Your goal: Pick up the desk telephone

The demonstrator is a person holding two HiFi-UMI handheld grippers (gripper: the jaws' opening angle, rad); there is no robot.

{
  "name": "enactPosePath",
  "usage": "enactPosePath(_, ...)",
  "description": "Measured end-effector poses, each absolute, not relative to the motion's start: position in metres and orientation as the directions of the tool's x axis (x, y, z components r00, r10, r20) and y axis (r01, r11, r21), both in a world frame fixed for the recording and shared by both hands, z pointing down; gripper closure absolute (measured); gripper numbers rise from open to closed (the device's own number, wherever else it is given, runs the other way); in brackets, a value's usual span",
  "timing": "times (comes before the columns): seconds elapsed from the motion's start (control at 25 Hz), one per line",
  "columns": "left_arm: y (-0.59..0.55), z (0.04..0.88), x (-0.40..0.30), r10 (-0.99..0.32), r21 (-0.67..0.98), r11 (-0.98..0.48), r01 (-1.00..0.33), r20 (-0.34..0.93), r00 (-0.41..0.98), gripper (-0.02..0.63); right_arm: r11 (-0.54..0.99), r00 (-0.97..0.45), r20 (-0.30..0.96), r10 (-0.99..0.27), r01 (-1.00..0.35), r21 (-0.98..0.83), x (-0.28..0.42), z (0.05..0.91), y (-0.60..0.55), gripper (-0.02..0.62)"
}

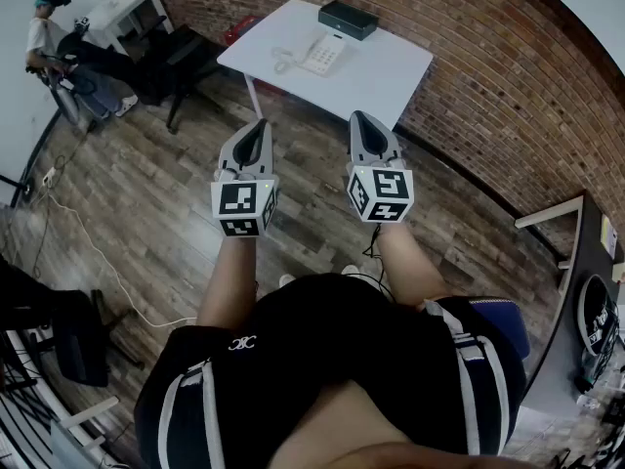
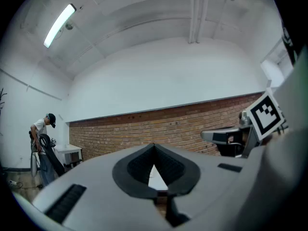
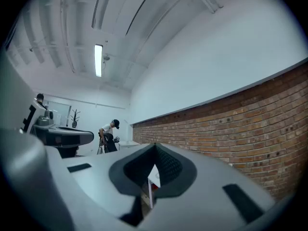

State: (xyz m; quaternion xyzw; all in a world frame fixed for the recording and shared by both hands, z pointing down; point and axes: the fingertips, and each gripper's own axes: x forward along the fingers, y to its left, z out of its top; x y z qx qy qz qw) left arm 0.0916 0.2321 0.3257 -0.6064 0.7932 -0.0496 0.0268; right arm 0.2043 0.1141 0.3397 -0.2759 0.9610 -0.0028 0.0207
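A white desk telephone [image 1: 319,54] with a coiled cord lies on a white table [image 1: 391,76] by the brick wall, far ahead in the head view. My left gripper [image 1: 258,125] and right gripper [image 1: 359,118] are held level side by side over the wooden floor, well short of the table. Both are shut with nothing between the jaws. In the left gripper view the left gripper [image 2: 154,146] has its tips together, a sliver of table showing behind. The right gripper [image 3: 155,146] looks the same in the right gripper view.
A black box [image 1: 348,19] sits at the table's far edge. A person [image 1: 49,42] stands at far left beside a black chair [image 1: 181,57] and a small white desk [image 1: 132,8]. A white cable [image 1: 88,247] trails across the floor. Another desk [image 1: 576,291] stands at right.
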Motion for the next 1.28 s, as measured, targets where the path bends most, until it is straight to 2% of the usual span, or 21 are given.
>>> enactPosePath(0.8, 0.284, 0.332, 0.036, -0.979, -0.061, 0.203, -0.977, -0.018, -0.203, 0.614, 0.824, -0.817, -0.111, -0.566, -0.565, -0.038, 0.155, 0.34, 0.17, 0.594)
enactPosePath(1.28, 0.233, 0.345, -0.008, -0.988, -0.077, 0.153, -0.985, -0.001, -0.153, 0.614, 0.798, -0.791, -0.104, -0.603, -0.6, -0.059, 0.116, 0.359, 0.108, 0.595)
